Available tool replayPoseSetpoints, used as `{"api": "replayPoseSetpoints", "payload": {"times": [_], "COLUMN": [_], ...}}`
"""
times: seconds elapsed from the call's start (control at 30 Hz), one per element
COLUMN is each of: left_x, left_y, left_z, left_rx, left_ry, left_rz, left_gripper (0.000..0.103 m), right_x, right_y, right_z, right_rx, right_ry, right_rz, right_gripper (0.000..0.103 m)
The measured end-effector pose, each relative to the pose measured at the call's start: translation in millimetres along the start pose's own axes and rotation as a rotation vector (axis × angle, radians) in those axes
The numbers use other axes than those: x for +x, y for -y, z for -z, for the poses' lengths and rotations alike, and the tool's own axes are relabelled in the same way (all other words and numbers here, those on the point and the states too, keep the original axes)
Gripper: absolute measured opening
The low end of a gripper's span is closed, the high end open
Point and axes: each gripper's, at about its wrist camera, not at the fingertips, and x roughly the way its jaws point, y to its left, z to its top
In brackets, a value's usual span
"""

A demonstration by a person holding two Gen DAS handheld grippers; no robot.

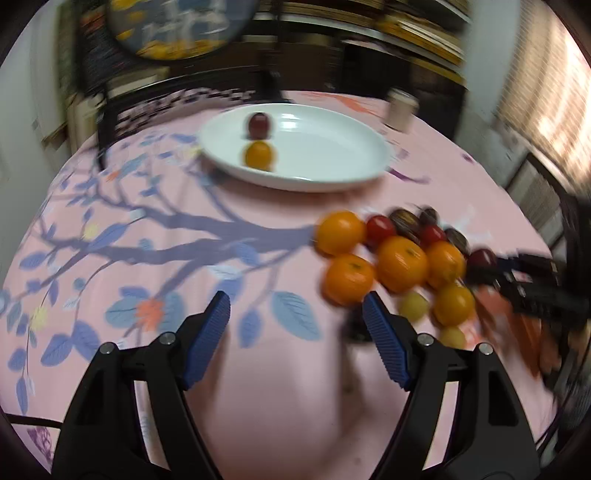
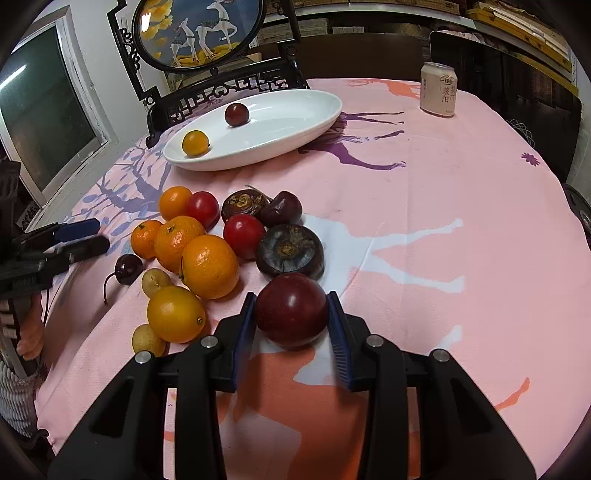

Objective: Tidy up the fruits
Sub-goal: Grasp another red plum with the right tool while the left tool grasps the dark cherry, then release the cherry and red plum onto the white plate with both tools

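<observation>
Our right gripper [image 2: 291, 314] has its jaws closed against both sides of a dark red plum [image 2: 291, 309], which sits low over the pink patterned cloth [image 2: 461, 192] covering the worktop, at the near end of the fruit pile. Whether the plum is lifted or touching the cloth we cannot tell.

Our left gripper [image 1: 296, 308] hovers with its jaws wide and nothing between them, just left of the pile; its view is blurred.

Just beyond the plum lie a large dark water chestnut [image 2: 290, 250] and two red tomatoes [image 2: 244, 235]. To the left cluster several oranges [image 2: 209, 266], two pale small fruits [image 2: 156, 282], and a cherry [image 2: 128, 269] with its stem.

Farther back, well apart from the pile, the white oval plate [image 2: 295, 129] holds a small orange fruit [image 2: 195, 143] and a dark red one [image 2: 236, 114], apart from each other.

A drink can [image 2: 439, 89] stands upright near the far right edge of the cloth. Behind the plate stands a round deer painting [image 2: 199, 29] in a dark carved frame.
</observation>
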Motion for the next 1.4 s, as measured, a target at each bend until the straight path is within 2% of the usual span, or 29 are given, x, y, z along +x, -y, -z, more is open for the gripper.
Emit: {"api": "replayPoseSetpoints", "payload": {"times": [0.07, 0.17, 0.27, 0.37, 0.6, 0.7, 0.8, 0.93, 1.0, 1.07, 1.13, 1.2, 1.3, 1.33, 1.4], "left_x": [2, 8, 13, 16, 9, 5, 6, 11, 15, 22, 29, 34, 34, 33, 29], "left_y": [15, 24, 20, 15, -13, -5, 7, 12, 14, 16, 16, 16, 15, 16, 15], "left_z": [5, 11, 12, 13, 17, 19, 18, 10, 8, 7, 5, 2, 1, 2, 4], "left_rx": [0.064, 0.103, 0.085, 0.074, -0.028, 0.008, 0.058, 0.065, 0.071, 0.082, 0.081, 0.083, 0.082, 0.084, 0.072], "left_ry": [-0.014, -0.038, -0.061, -0.074, -0.078, -0.066, -0.053, -0.055, -0.064, -0.078, -0.099, -0.096, -0.095, -0.093, -0.088], "left_rz": [0.006, -0.035, -0.039, -0.111, -0.121, -0.093, -0.101, -0.074, -0.067, -0.066, -0.054, -0.054, -0.029, -0.027, -0.021], "left_gripper": [0.076, 0.076, 0.078, 0.078, 0.077, 0.077, 0.077, 0.075, 0.069, 0.056, 0.048, 0.047, 0.038, 0.03, 0.03], "right_x": [0, 0, -1, -1, -1, -1, -1, -1, -1, -1, -1, -1, -1, -1, -2], "right_y": [0, 0, 0, 0, 0, 0, -1, -1, -1, -1, -1, -1, -1, -2, -2], "right_z": [0, 0, 0, 0, 0, 0, 0, 0, 0, 1, 1, 1, 1, 1, 1], "right_rx": [0.002, 0.002, 0.001, 0.001, 0.001, 0.0, 0.001, 0.001, 0.002, 0.002, 0.001, 0.001, 0.0, -0.003, -0.005], "right_ry": [-0.002, -0.003, -0.003, -0.003, -0.002, -0.002, -0.002, -0.002, -0.002, -0.002, -0.002, -0.001, -0.001, -0.001, 0.0], "right_rz": [-0.001, -0.001, -0.001, -0.001, -0.001, 0.0, 0.0, 0.0, -0.001, -0.001, -0.001, -0.001, 0.0, 0.0, -0.002], "right_gripper": [0.039, 0.039, 0.039, 0.039, 0.039, 0.039, 0.039, 0.039, 0.039, 0.039, 0.039, 0.039, 0.039, 0.039, 0.039]}}
